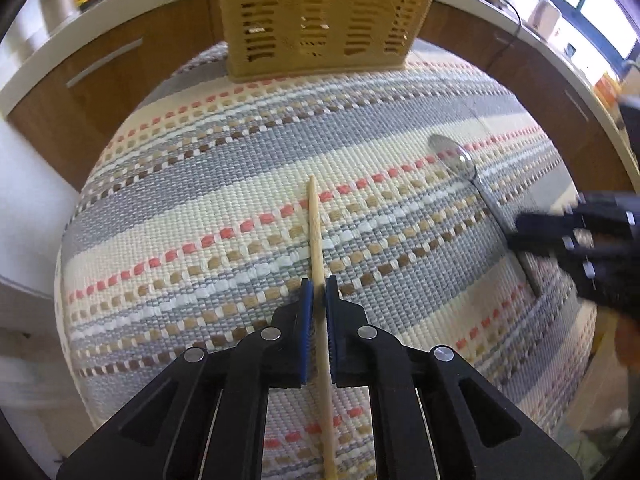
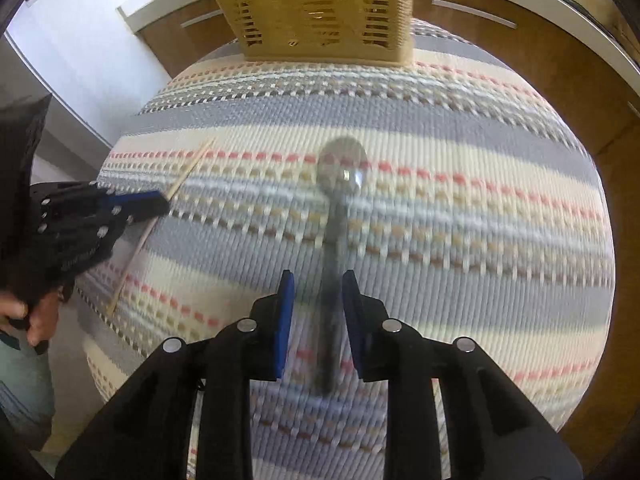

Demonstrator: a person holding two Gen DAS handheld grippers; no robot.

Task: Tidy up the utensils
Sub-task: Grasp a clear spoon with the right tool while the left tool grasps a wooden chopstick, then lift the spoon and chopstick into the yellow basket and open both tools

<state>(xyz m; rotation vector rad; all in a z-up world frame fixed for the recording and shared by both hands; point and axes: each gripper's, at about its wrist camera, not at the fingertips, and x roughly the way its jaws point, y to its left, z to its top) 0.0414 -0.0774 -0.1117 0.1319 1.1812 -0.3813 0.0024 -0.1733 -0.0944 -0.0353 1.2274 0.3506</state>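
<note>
A wooden chopstick (image 1: 314, 216) lies lengthwise on the striped woven mat (image 1: 192, 184), and my left gripper (image 1: 319, 284) is shut on its lower half. To the right, a metal spoon (image 1: 456, 156) lies on the mat with its bowl pointing away. In the right wrist view the spoon (image 2: 344, 168) is blurred, and its handle runs between the blue pads of my right gripper (image 2: 318, 276). Those pads stand apart with a gap on each side of the handle. The left gripper (image 2: 164, 202) and the chopstick (image 2: 192, 168) show at the left of that view.
A yellow slotted utensil basket (image 1: 320, 20) stands at the far edge of the mat, also in the right wrist view (image 2: 312, 8). Brown cabinet fronts and a white counter (image 1: 100, 12) curve behind it. A person's hand (image 2: 36, 320) holds the left gripper.
</note>
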